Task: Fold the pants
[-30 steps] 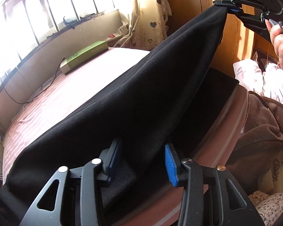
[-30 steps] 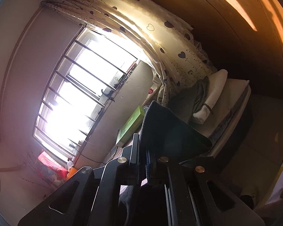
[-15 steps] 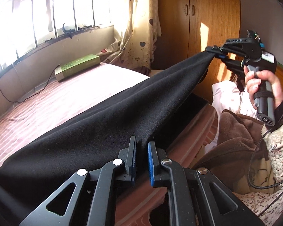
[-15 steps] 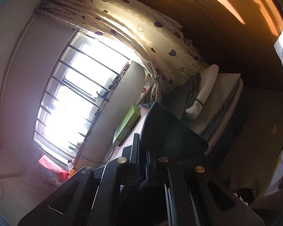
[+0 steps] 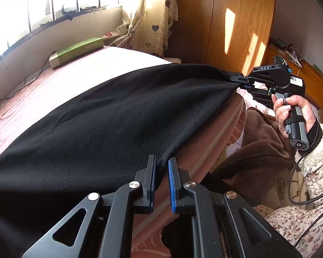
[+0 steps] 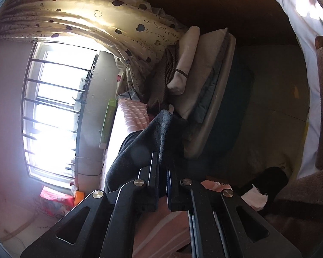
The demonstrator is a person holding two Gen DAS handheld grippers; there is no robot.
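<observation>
Left wrist view: the black pants (image 5: 109,116) are lying stretched across the pink striped bed (image 5: 32,94), reaching from the near edge towards the far corner. The left gripper (image 5: 161,180) is sitting at the near hem; its jaws have just been closing and are now standing narrow, with the edge of the fabric running into the gap between the blue pads (image 5: 171,185). Whether the pads are pressing on the cloth cannot be told from here. Across the bed, the right gripper (image 5: 236,79), carried in a hand (image 5: 290,111), is clamping the far corner of the pants.

Right wrist view: the right gripper (image 6: 162,172) is standing closed, with dark fabric (image 6: 148,137) pinched between its jaws and draping away towards the bed.

Handling judgement: the cloth is sagging and creasing freely, so it is likely soft, light and limp, neither slippery nor fragile. Taking hold at hems and corners, one gripper at each end, is keeping the panel taut for a clean fold
</observation>
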